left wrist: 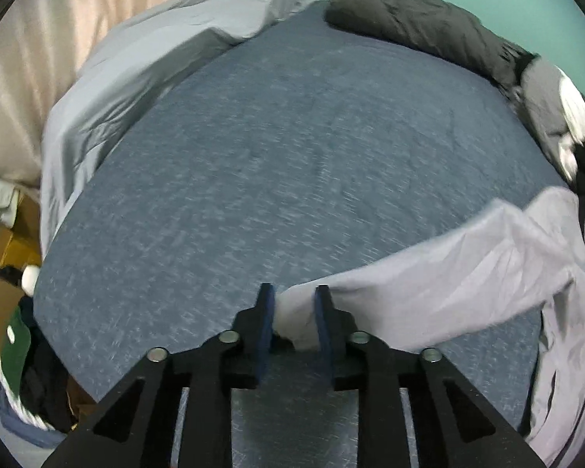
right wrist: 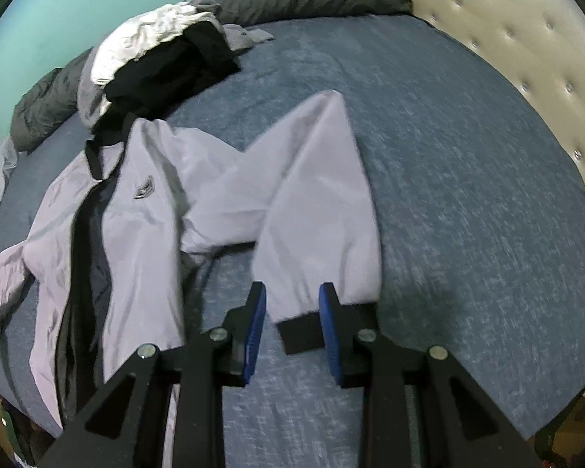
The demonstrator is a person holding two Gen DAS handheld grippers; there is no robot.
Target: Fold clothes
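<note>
A pale lilac jacket (right wrist: 136, 226) lies front-up on the blue bed sheet (right wrist: 468, 195), its dark zip line open down the middle. One sleeve (right wrist: 316, 202) is bent at the elbow, and its black cuff (right wrist: 300, 333) rests between the fingers of my right gripper (right wrist: 292, 329), which is open with a gap on the left side. In the left wrist view the other sleeve (left wrist: 448, 277) stretches from the jacket body (left wrist: 565, 351) at the right edge to my left gripper (left wrist: 294, 323), whose pads are shut on the bunched sleeve end.
A dark duvet roll (left wrist: 409, 11) and a heap of black and white clothes (right wrist: 163, 50) lie along the far side by the teal wall. A grey cover (left wrist: 136, 70) hangs at the left bed edge. A tufted headboard (right wrist: 526, 39) stands at the right. Boxes and bags (left wrist: 4, 234) sit on the floor.
</note>
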